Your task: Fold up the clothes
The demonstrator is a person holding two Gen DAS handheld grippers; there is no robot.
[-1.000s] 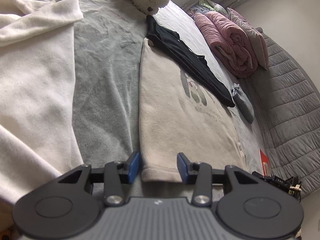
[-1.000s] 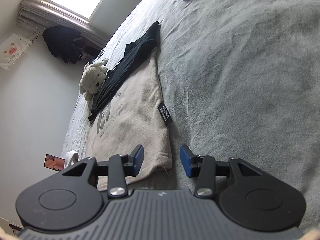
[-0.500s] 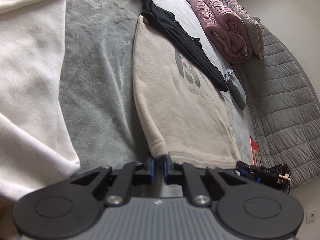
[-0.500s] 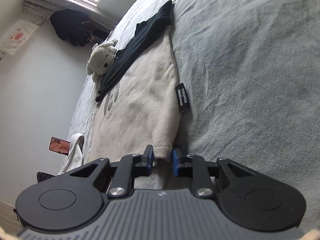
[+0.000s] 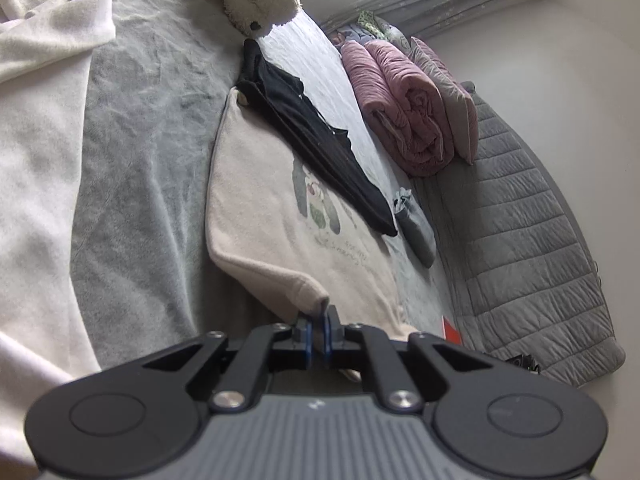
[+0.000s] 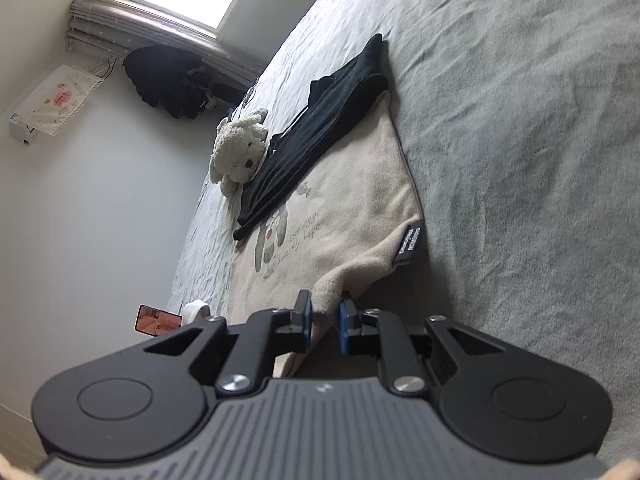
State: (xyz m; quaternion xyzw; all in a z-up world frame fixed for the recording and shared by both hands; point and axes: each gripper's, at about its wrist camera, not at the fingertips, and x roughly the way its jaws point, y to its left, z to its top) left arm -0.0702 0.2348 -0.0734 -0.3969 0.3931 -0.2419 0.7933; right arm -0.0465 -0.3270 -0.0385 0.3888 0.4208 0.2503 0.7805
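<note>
Beige fleece garment (image 5: 276, 216) lies flat on the grey bed (image 5: 140, 152), printed side up, with a black garment (image 5: 320, 144) draped across its far end. I've got both near corners pinched. Left gripper (image 5: 316, 330) is clamped tight on the left corner, fabric bunched up just ahead of the blue pads. Right gripper (image 6: 325, 320) is clamped on the right corner; the jaws stand a little wider there because the bunch between the pads is thicker. Both corners are peaked up off the bed, so the near hem looks slightly raised while the rest of the cloth lies flat.

Holding both corners at once keeps the hem straight, which I judge is the setup for carrying the near edge over toward the far edge.

Risk as I read it: the black garment sits on the fold target, so the hem may land on it or drag it. The side label (image 6: 412, 242) on the right edge is a handy alignment mark.

Plush dog (image 6: 240, 152) and white blanket (image 5: 36, 160) are well clear. Rolled pink duvet (image 5: 404, 108) also clear.
</note>
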